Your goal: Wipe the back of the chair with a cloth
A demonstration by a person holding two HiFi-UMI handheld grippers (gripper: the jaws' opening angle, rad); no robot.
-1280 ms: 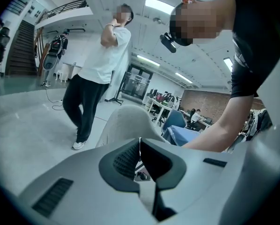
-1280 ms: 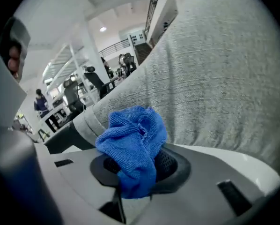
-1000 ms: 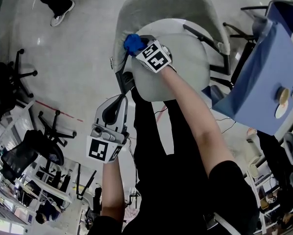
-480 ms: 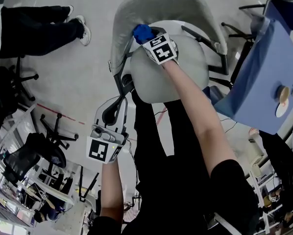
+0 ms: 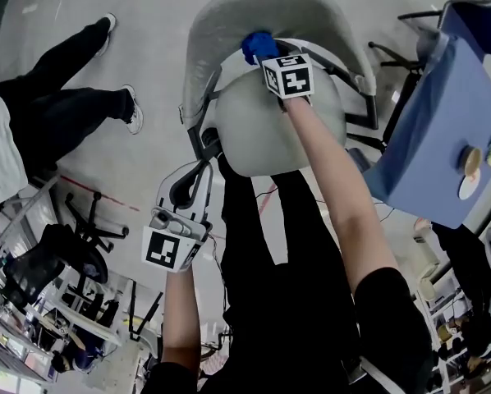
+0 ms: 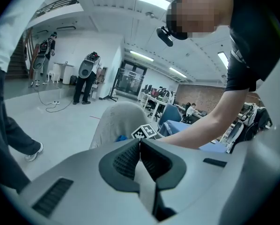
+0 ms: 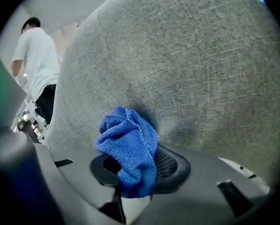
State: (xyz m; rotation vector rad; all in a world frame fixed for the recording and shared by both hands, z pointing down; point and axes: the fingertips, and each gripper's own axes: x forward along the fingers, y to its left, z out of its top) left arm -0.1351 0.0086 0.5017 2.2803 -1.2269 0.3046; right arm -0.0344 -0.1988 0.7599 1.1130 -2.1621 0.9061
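A grey fabric chair stands below me, its curved back [image 5: 311, 11] at the top of the head view and its seat [image 5: 270, 130] nearer. My right gripper [image 5: 266, 52] is shut on a bunched blue cloth [image 5: 256, 45], which presses against the inner face of the chair back [image 7: 187, 64]. In the right gripper view the blue cloth [image 7: 130, 149] fills the jaws. My left gripper [image 5: 188, 189] hangs beside the seat's left edge, shut and with nothing in it; its closed pads [image 6: 140, 158] meet in the left gripper view.
A blue-covered table [image 5: 451, 113] with small dishes stands at the right. A person's legs [image 5: 65, 109] cross the floor at the left. Black office chairs [image 5: 73, 249] crowd the lower left. The chair's armrest [image 5: 198, 97] sits near my left gripper.
My right gripper has slid the blue cloth rightward along the chair back. The walking person moved down and left across the floor. My left gripper stayed put.
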